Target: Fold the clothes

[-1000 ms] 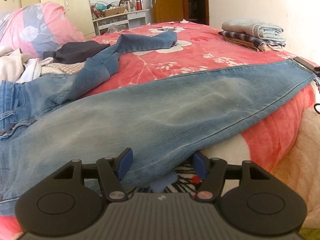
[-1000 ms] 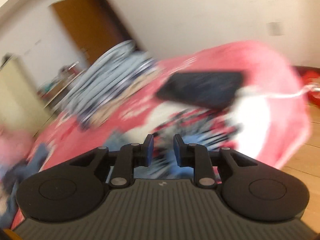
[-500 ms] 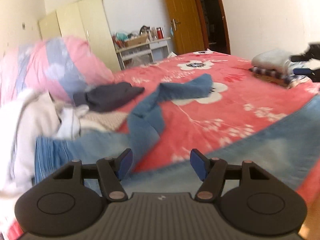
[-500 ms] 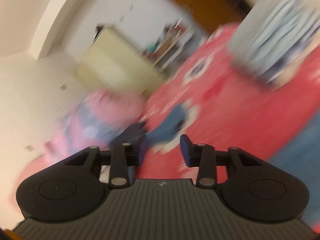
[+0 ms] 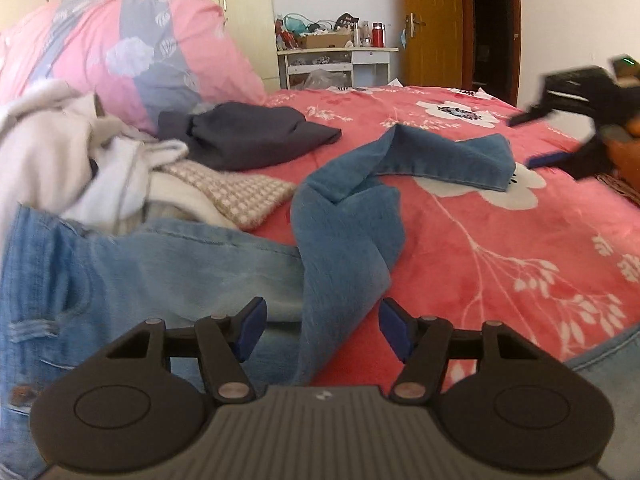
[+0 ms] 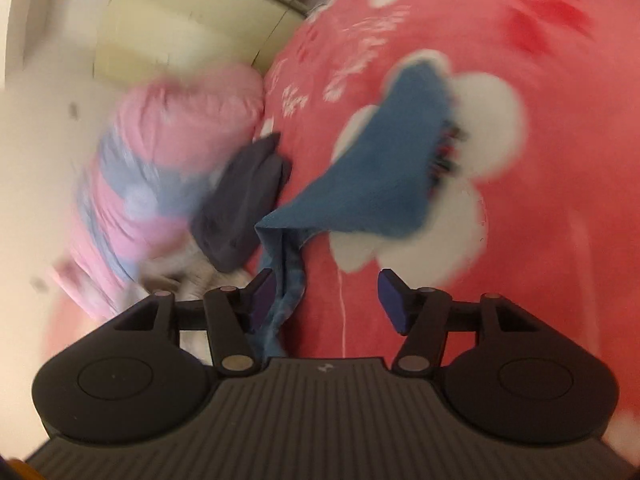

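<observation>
A bed [image 5: 500, 248] covered in a red flowered blanket is carrying everything. Blue jeans [image 5: 344, 240] are sprawling from 7 o'clock toward 2 o'clock, one leg bending over a white flower. A dark garment [image 5: 248, 136] is lying at 11 o'clock, touching a heap of white clothes [image 5: 80, 160] at 9 o'clock. A pink quilt [image 5: 132, 52] is sitting behind them.
</observation>
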Demonstrator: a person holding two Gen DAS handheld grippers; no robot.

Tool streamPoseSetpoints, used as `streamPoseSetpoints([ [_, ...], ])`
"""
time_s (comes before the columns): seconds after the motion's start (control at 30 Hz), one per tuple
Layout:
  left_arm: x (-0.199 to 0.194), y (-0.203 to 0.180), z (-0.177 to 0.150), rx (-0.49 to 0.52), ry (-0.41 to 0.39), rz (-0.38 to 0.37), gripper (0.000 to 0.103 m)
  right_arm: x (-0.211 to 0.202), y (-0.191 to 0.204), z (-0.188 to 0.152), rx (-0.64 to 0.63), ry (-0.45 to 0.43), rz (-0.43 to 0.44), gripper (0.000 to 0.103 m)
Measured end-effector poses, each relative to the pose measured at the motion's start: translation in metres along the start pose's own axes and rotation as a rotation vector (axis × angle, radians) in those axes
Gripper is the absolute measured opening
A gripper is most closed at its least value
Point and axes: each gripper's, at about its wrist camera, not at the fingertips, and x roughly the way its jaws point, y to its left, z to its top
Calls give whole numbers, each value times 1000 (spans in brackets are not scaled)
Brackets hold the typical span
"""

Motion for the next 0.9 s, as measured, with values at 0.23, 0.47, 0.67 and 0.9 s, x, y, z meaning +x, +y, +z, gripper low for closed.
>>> streamPoseSetpoints([
  [0.23,8,3,-21,11,-77,-156,48,63,-30,54,195,-131,-277,68],
  [0.47,4,1,-30,31,-126,-251,39,44,2,79,-118,-180,-120,7],
  [0.67,1,1,-30,30,-125,-258,39,-45,-35,90,-338,-422,-342,10],
  [0.9,3,-1,-31,45,-112,-254,43,-81,-89,85,-244,-307,-767,32],
])
